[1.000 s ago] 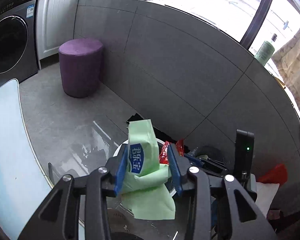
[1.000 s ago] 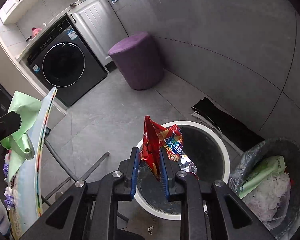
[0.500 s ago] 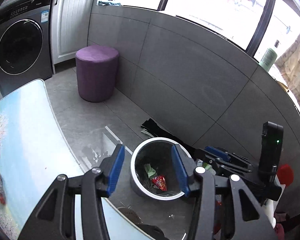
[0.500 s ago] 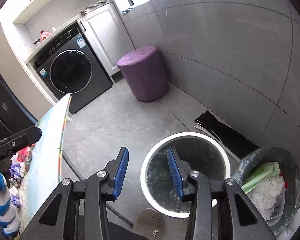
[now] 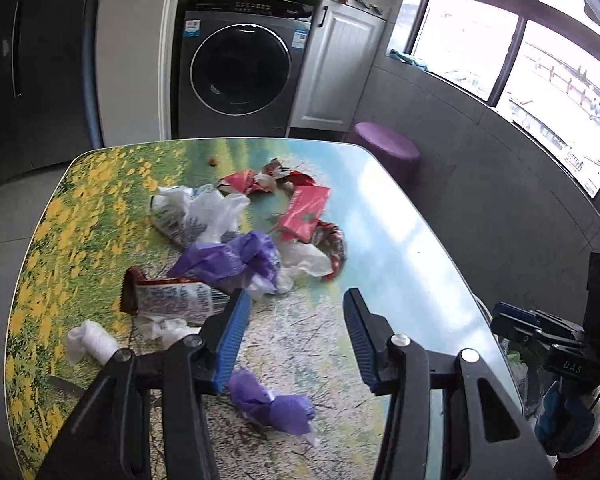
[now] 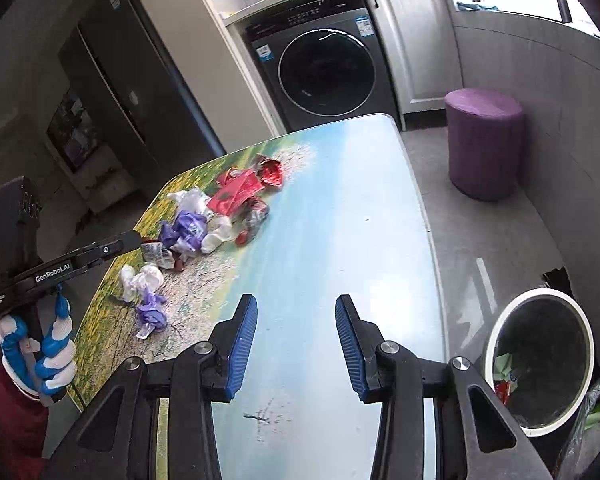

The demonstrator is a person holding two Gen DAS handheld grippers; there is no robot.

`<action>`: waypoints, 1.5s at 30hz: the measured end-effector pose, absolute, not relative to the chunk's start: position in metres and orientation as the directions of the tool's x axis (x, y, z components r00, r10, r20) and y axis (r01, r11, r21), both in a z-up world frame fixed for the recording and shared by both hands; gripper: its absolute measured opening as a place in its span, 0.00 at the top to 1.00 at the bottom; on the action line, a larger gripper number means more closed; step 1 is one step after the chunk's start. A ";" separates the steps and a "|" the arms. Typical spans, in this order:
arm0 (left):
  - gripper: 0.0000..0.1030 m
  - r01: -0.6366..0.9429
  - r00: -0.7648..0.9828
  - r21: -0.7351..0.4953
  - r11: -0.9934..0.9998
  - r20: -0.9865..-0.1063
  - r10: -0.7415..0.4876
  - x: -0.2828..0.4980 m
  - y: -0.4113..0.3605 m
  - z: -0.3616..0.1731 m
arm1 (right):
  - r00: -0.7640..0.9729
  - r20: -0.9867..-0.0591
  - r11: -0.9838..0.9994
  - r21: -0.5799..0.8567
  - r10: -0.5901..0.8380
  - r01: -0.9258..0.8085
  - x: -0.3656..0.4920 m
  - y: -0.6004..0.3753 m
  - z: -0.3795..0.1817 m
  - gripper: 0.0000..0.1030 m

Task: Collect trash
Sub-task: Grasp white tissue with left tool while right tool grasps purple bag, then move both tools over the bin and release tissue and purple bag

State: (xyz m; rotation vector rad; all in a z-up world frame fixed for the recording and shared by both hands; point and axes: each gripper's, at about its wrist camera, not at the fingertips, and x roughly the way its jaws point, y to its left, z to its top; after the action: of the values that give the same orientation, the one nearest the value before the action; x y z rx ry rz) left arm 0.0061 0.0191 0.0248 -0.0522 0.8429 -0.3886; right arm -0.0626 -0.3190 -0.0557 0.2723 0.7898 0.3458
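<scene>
A pile of trash lies on the printed table (image 5: 400, 240): a red packet (image 5: 305, 211), purple wrappers (image 5: 228, 260), white plastic (image 5: 216, 208), a printed wrapper (image 5: 168, 300) and a small purple wrapper (image 5: 274, 402). My left gripper (image 5: 296, 338) is open and empty, low over the table just short of the pile. My right gripper (image 6: 296, 342) is open and empty above the table's bare blue side (image 6: 340, 220). The white-rimmed bin (image 6: 540, 364) stands on the floor at the right, with a green and a red wrapper inside.
A purple stool (image 6: 484, 140) stands by the grey wall. A washing machine (image 5: 240, 72) is behind the table. A second bin with a plastic liner (image 6: 596, 412) sits beside the white one. The left gripper shows in the right wrist view (image 6: 136, 241).
One second ago both grippers held wrappers over the bin; they dropped them in, opened, and have swung back from the bin to the table.
</scene>
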 end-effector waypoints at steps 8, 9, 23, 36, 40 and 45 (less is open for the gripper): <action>0.54 0.189 0.557 -0.259 0.947 -0.766 -0.320 0.020 0.082 -0.008 | 0.510 -0.680 0.845 0.357 0.528 -0.399 -0.048 -0.215 -0.068 0.60; 0.54 0.190 0.550 -0.261 0.947 -0.770 -0.323 0.020 0.079 -0.011 | 0.494 -0.682 0.836 0.360 0.539 -0.415 -0.046 -0.207 -0.070 0.60; 0.50 0.135 0.454 -0.287 0.948 -0.833 -0.316 0.048 0.069 -0.045 | 0.382 -0.728 0.772 0.312 0.568 -0.553 -0.017 -0.133 -0.096 0.53; 0.85 0.115 0.490 -0.325 0.939 -0.803 -0.338 0.019 0.064 -0.034 | 0.417 -0.685 0.779 0.371 0.597 -0.506 -0.043 -0.181 -0.092 0.69; 0.86 0.162 0.507 -0.334 0.929 -0.779 -0.369 0.004 0.050 -0.013 | 0.494 -0.642 0.805 0.393 0.587 -0.445 -0.056 -0.222 -0.075 0.69; 0.86 0.318 0.488 -0.331 0.889 -0.747 -0.452 0.000 -0.010 0.020 | 0.632 -0.601 0.868 0.409 0.489 -0.283 -0.070 -0.307 -0.060 0.69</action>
State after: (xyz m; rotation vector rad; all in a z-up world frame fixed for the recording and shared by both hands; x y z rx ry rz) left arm -0.0004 -0.0104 0.0199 -0.1558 0.9526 -0.4705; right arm -0.0701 -0.3075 -0.0604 0.2886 0.7686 0.4490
